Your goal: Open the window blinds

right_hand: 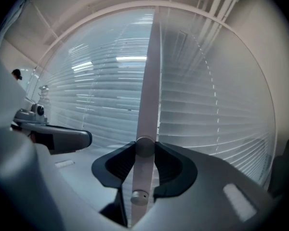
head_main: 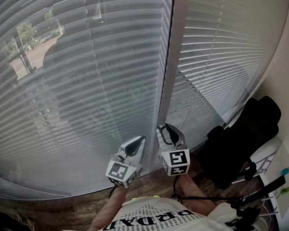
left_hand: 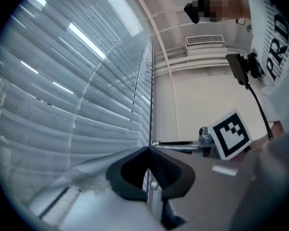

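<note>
Two sets of white slatted blinds (head_main: pixel 86 81) (head_main: pixel 231 47) hang with their slats nearly shut on either side of a white upright bar (head_main: pixel 166 66). My right gripper (head_main: pixel 164 128) is at the foot of that bar. In the right gripper view the white bar (right_hand: pixel 148 90) runs down between the jaws, and the pads (right_hand: pixel 169 163) press on it from both sides. My left gripper (head_main: pixel 140 139) is just left of it, close to the left blind (left_hand: pixel 62 81). Its fingertips (left_hand: pixel 156 159) meet, and a thin dark line rises from them; I cannot tell whether it is held.
A black bag (head_main: pixel 241 138) lies on the floor at the right, next to a black stand (head_main: pixel 260 191). Wooden floor (head_main: pixel 62 211) shows below the blinds. Trees and pavement (head_main: pixel 29 47) show through the left blind. A wall (left_hand: pixel 202 105) stands right of the window.
</note>
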Motion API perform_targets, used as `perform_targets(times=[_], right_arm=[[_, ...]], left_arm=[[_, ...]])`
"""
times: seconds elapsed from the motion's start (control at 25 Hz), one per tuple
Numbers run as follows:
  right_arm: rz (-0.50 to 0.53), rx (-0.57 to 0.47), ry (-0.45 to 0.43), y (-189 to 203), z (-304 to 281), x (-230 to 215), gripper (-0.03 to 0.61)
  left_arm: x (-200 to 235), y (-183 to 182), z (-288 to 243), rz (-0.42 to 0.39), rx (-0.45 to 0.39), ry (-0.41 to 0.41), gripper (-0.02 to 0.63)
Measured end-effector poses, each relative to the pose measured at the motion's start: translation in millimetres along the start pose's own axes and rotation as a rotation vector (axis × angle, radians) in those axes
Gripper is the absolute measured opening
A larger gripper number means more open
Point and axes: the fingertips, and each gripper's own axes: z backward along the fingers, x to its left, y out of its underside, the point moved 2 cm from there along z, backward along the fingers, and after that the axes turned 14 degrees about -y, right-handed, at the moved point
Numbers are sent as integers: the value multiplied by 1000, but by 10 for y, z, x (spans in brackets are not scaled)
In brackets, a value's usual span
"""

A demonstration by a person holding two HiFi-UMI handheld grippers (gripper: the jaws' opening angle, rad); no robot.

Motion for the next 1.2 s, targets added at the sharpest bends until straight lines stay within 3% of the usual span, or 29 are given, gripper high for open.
perform_targets(times=[0.36,0.68,1.2], right_arm=[[-224,-75,1,32,1,-33,132],[-285,-93,3,29,5,-31,133],[450,133,31,-110,-44,86,138]], left_arm=[[3,12,17,5,-1,5,-5],[-5,-52,49,9,1,6,-5],[45,-15,54,15,6,-8,-5]])
